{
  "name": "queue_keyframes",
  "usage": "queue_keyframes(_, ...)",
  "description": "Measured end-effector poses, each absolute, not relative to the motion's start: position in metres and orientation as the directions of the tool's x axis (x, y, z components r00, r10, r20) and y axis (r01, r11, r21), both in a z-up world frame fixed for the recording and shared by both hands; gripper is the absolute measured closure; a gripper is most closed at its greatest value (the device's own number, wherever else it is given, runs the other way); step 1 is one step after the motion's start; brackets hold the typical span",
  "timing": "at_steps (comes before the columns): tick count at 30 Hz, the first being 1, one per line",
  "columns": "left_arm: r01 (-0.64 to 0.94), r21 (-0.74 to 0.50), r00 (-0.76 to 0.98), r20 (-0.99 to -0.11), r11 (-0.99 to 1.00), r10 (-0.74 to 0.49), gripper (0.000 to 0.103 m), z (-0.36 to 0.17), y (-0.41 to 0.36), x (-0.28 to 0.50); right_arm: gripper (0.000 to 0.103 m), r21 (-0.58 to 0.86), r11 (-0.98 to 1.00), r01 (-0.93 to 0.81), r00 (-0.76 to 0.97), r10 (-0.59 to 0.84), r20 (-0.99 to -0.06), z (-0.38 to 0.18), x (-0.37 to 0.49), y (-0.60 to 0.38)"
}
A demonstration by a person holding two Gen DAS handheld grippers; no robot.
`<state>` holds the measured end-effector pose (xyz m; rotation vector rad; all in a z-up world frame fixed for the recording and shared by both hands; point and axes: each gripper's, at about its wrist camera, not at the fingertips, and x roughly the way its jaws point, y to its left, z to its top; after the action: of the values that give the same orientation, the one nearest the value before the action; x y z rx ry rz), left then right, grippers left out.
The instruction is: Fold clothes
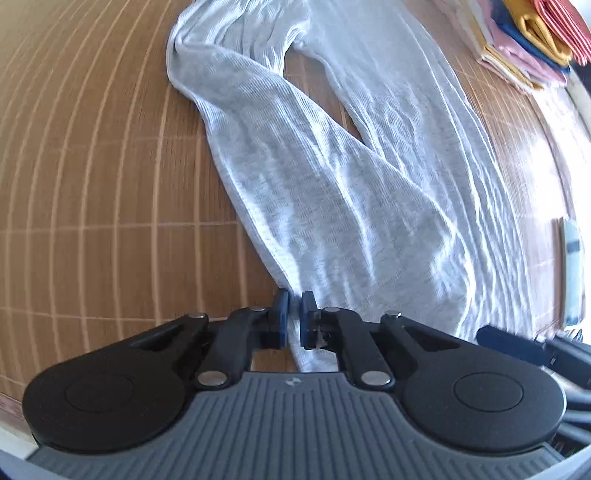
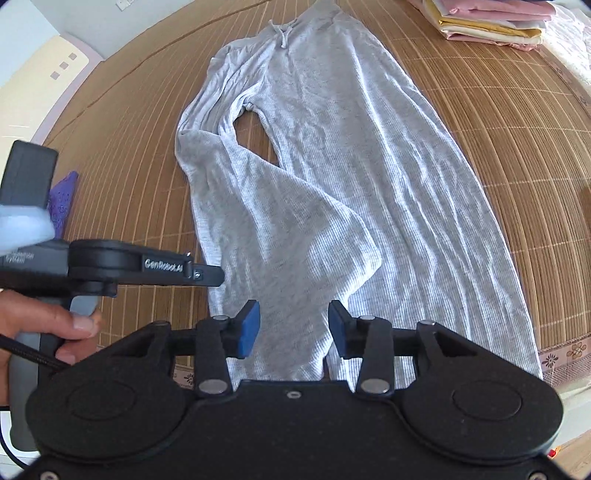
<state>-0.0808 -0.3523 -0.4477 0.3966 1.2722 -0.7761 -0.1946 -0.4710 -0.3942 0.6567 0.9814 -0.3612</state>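
Note:
Light grey ribbed trousers point(image 2: 332, 166) lie flat on a bamboo mat point(image 2: 498, 147), drawstring waistband at the far end and legs toward me. One leg bends across the other near the cuffs. In the left wrist view my left gripper point(image 1: 295, 314) is shut on the left edge of the trousers point(image 1: 332, 166) by a cuff, with fabric pinched between the blue pads. From the right wrist view the left gripper point(image 2: 216, 275) reaches in from the left, held by a hand point(image 2: 55, 332). My right gripper point(image 2: 294, 325) hangs open above the cuffs with nothing gripped.
A stack of folded clothes point(image 2: 491, 22) sits at the mat's far right corner, also seen as the stack point(image 1: 528, 44) in the left wrist view. A purple cloth point(image 2: 62, 199) lies at the left. The mat's patterned border point(image 2: 569, 354) runs near me on the right.

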Motion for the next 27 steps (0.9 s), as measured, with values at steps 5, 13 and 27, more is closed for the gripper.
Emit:
queue_keyframes(5, 0.758, -0.015, 0.133, -0.975, 0.652, -0.177, 0.097, -0.442, -0.311, -0.059, 0.056, 0.348, 0.761, 0.548, 0.521, 0.015, -0.853, -0.395, -0.194, -0.476)
queue_keyframes(13, 0.653, -0.239, -0.006, -0.951, 0.718, -0.31, 0.096, -0.43, -0.282, -0.035, 0.05, 0.37, 0.762, 0.531, 0.533, 0.04, -0.845, -0.398, -0.184, -0.47)
queue_keyframes(27, 0.63, -0.225, 0.073, -0.936, 0.743, -0.345, 0.086, -0.45, -0.339, -0.064, 0.044, 0.336, 0.785, 0.52, 0.494, 0.045, -0.869, -0.401, -0.181, -0.458)
